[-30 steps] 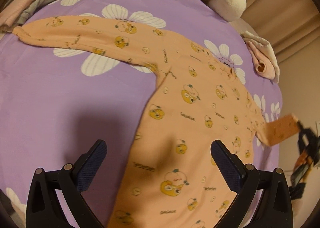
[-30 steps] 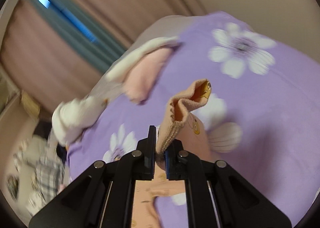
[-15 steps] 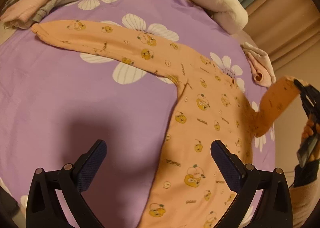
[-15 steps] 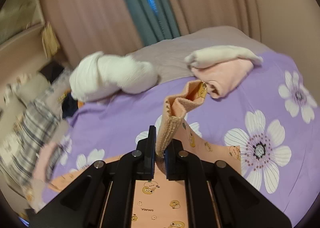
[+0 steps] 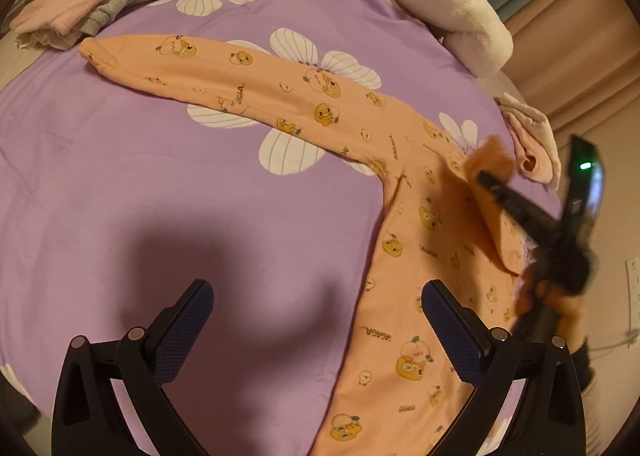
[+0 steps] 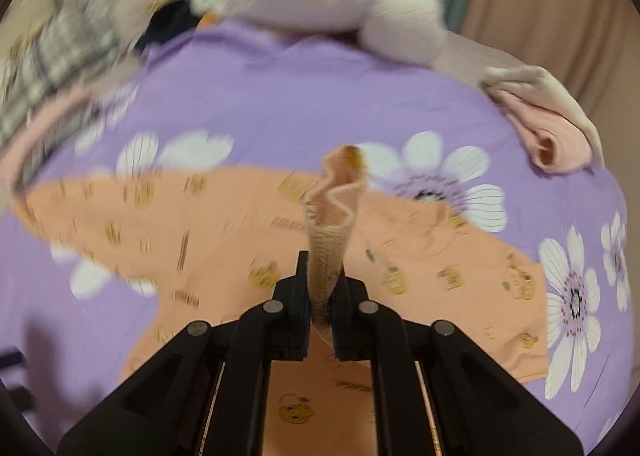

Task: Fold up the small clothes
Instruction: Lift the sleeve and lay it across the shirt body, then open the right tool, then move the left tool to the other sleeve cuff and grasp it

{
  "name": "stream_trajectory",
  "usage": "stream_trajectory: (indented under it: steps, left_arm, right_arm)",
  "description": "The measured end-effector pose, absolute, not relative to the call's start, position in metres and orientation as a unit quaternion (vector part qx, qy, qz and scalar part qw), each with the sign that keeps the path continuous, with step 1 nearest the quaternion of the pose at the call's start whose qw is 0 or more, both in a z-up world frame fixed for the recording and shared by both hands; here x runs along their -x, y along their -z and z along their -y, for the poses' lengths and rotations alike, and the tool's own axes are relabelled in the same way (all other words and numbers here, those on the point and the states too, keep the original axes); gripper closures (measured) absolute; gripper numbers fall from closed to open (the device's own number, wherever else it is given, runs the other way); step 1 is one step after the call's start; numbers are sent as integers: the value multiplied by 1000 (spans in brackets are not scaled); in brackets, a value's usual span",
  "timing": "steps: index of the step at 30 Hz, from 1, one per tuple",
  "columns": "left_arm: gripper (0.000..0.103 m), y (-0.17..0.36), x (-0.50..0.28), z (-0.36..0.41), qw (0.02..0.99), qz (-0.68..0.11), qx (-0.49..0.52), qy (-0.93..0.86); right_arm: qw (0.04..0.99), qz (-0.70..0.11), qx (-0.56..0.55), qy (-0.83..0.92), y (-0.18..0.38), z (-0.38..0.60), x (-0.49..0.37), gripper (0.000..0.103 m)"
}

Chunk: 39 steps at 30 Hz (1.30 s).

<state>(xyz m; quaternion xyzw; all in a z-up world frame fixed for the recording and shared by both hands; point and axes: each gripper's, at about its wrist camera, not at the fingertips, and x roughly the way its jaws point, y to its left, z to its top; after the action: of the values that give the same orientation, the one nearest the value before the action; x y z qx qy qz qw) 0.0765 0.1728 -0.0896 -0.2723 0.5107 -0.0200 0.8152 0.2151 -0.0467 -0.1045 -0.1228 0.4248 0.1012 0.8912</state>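
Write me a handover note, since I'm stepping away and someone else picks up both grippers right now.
Right gripper: shut on the ribbed cuff of one sleeve, held up over the orange shirt.
Left gripper: open, empty, hovering above the purple bedsheet by the shirt's lower body.
Other sleeve: flat, stretched out.
Done: nothing folded flat yet.
Left: lay the held sleeve across the body, fold the other sleeve, then the body.

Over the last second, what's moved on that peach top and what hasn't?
The right gripper, clamped throughout on the sleeve cuff, has carried that sleeve from out past the bed's edge inward over the peach top's body. Nothing was released. The left gripper stayed open and empty above the purple sheet; the other sleeve still lies flat, outstretched.
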Motion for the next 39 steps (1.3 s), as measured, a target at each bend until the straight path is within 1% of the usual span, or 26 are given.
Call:
stream_trajectory:
  steps: [3, 13, 19, 26, 29, 30, 31, 34, 38, 39]
  left_arm:
    - [0, 90, -77, -174, 815, -511, 273, 19]
    - [0, 94, -75, -174, 812, -516, 272, 18]
    - [0, 95, -71, -175, 810, -518, 272, 15]
    - [0, 95, -68, -176, 811, -517, 272, 17]
    - [0, 94, -69, -173, 814, -516, 267, 20]
    - [0, 93, -69, -171, 815, -515, 265, 23]
    - [0, 92, -70, -170, 817, -513, 262, 27]
    - [0, 88, -75, -163, 823, -508, 251, 38]
    - [0, 77, -87, -148, 834, -493, 238, 64]
    - [0, 74, -93, -141, 838, -488, 232, 72]
  right_arm:
    - [881, -437, 143, -110, 123, 35, -213, 93]
    - [872, -462, 125, -104, 156, 30, -216, 92]
    - [868, -470, 115, -111, 159, 26, -213, 85]
    - [868, -467, 113, -125, 154, 21, -209, 74]
    - [869, -464, 110, -134, 151, 20, -205, 68]
    - [869, -462, 106, -139, 149, 20, -203, 64]
    - [871, -458, 98, -148, 145, 21, -200, 59]
    - [877, -442, 71, -175, 135, 29, -190, 51]
    - [879, -425, 19, -214, 120, 52, -172, 48]
    - [880, -421, 4, -218, 117, 60, -168, 44]
